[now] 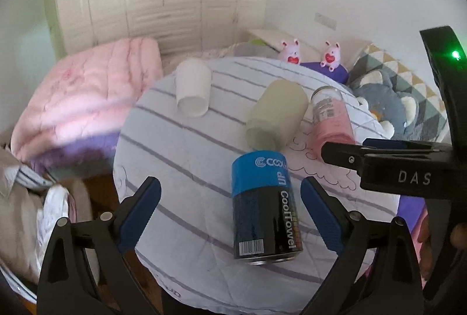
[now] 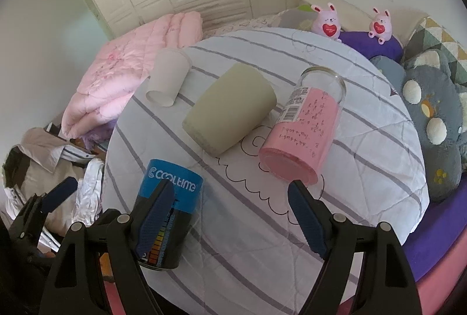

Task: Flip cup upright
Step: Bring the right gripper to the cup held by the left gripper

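Several containers lie on their sides on a striped round cushion [image 1: 181,157]. A blue-and-black CoolTowel can [image 1: 264,207] lies between the fingers of my open left gripper [image 1: 230,195], untouched. A beige cup [image 1: 275,118], a white cup [image 1: 192,90] and a clear jar with pink paper [image 1: 332,122] lie beyond. In the right wrist view my right gripper [image 2: 230,210] is open and empty. The pink jar [image 2: 303,128] lies just past its right finger. The can [image 2: 170,210] sits behind its left finger. The beige cup [image 2: 230,116] and the white cup [image 2: 169,77] are farther off.
The right gripper's body [image 1: 408,166] reaches in from the right of the left wrist view. A pink quilt [image 2: 122,78] lies left. A grey plush [image 2: 432,122] and two pink bunny toys [image 2: 327,20] sit at the right and back. Clothes [image 2: 52,166] are piled lower left.
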The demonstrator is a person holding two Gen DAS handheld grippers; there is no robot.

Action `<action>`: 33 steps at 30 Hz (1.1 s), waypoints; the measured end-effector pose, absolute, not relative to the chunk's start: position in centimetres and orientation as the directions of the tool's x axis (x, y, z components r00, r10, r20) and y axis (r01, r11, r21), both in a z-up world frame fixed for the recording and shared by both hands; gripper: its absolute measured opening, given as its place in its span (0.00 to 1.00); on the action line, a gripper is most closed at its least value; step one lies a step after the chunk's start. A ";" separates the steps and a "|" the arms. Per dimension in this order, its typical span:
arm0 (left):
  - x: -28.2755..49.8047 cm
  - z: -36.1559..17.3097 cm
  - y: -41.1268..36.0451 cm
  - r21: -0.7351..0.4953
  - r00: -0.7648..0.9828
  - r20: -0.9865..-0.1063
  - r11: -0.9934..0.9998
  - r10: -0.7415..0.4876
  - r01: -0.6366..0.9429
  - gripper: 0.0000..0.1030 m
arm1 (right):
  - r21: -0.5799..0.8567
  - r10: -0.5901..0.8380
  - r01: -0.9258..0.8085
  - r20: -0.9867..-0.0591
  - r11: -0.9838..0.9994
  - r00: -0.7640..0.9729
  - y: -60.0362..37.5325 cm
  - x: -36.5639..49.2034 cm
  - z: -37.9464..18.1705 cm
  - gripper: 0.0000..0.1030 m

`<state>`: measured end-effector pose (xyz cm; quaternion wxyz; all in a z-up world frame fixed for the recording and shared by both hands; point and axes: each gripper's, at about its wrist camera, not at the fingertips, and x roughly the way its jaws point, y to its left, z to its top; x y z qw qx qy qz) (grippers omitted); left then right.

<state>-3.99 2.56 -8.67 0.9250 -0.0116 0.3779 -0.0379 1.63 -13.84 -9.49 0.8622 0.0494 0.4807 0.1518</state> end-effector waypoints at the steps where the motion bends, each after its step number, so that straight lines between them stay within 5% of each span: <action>1: -4.1 -8.5 2.6 -0.048 0.720 -0.689 0.997 -0.082 0.067 0.96 | 0.232 0.309 -0.213 -0.812 0.949 0.494 -13.8 1.5 -9.4 0.79; 16: -5.7 -9.0 4.8 -0.070 0.746 -0.657 0.994 -0.107 0.080 0.99 | 0.336 0.401 -0.230 -0.839 0.913 0.367 -11.0 1.7 -10.9 0.79; 33: -3.1 -12.2 4.9 -0.078 0.651 -0.737 0.980 -0.180 0.182 1.00 | 0.496 0.509 -0.118 -0.851 0.860 0.133 -7.8 5.2 -15.8 0.79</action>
